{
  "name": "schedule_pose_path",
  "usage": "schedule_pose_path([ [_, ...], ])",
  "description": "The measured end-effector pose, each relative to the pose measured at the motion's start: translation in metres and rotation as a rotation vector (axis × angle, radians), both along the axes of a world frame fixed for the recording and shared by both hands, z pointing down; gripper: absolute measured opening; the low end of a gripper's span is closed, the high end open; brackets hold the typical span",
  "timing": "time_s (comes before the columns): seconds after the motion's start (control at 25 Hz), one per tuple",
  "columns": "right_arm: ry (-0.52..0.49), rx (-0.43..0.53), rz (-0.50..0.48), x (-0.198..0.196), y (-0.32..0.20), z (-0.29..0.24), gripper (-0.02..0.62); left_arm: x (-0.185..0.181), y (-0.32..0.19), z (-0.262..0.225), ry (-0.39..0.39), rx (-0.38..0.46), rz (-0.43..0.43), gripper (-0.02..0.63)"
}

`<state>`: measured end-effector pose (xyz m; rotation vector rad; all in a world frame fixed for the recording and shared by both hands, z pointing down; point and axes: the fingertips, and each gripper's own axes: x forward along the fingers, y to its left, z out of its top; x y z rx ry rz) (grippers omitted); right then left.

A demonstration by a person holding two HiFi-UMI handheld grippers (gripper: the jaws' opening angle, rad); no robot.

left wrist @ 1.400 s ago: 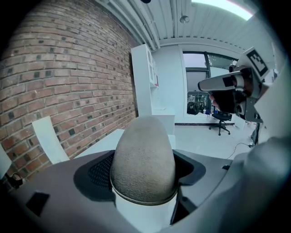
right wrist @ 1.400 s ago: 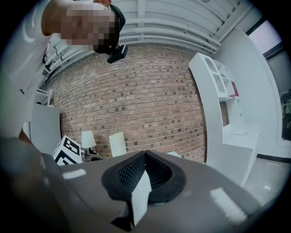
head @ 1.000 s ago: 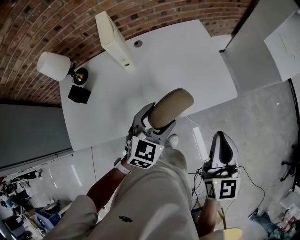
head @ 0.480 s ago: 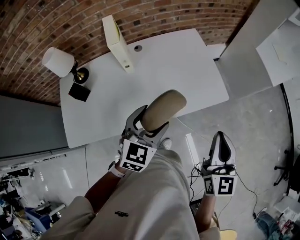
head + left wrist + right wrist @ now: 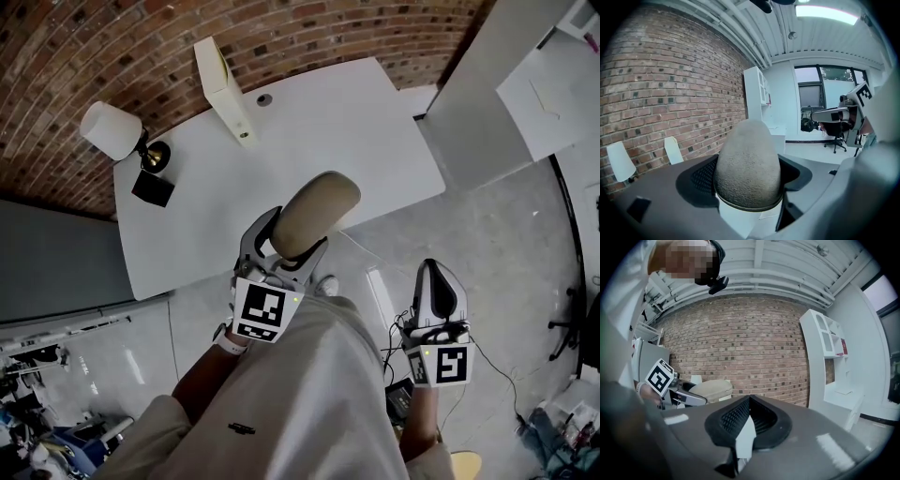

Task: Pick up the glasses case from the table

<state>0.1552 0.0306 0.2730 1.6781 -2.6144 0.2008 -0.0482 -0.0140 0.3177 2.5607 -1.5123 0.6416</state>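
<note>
The glasses case (image 5: 317,214) is a beige, rounded, fabric-covered shell, and my left gripper (image 5: 286,246) is shut on its near end. It hangs in the air, off the white table (image 5: 319,131), over that table's near edge. In the left gripper view the case (image 5: 747,161) fills the space between the dark jaws and juts forward. My right gripper (image 5: 438,272) is low at the right, over the floor, with its jaws shut on nothing. The right gripper view shows its own tips (image 5: 749,401) meeting, and the case (image 5: 711,390) at the left.
On the table stand a white lamp (image 5: 108,131), a small black box (image 5: 153,187) and a tall white slab (image 5: 223,89) near the brick wall. A white shelf unit (image 5: 487,112) stands to the right. Cables (image 5: 497,375) lie on the floor by my right side.
My left gripper has risen a little with the case still in it, and the table has shifted in the head view. The right gripper has drifted slightly and stays shut.
</note>
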Motion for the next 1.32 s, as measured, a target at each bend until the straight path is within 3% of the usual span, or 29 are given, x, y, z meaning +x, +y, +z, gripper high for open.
schedule_pose_path([
  [0.56, 0.04, 0.024, -0.013, 0.003, 0.011, -0.011, 0.009, 0.021, 0.009, -0.007, 0.027, 0.005, 0.037, 0.368],
  [1.32, 0.037, 0.011, -0.028, -0.01, 0.015, -0.008, 0.009, 0.016, 0.012, -0.005, 0.026, -0.009, 0.053, 0.368],
])
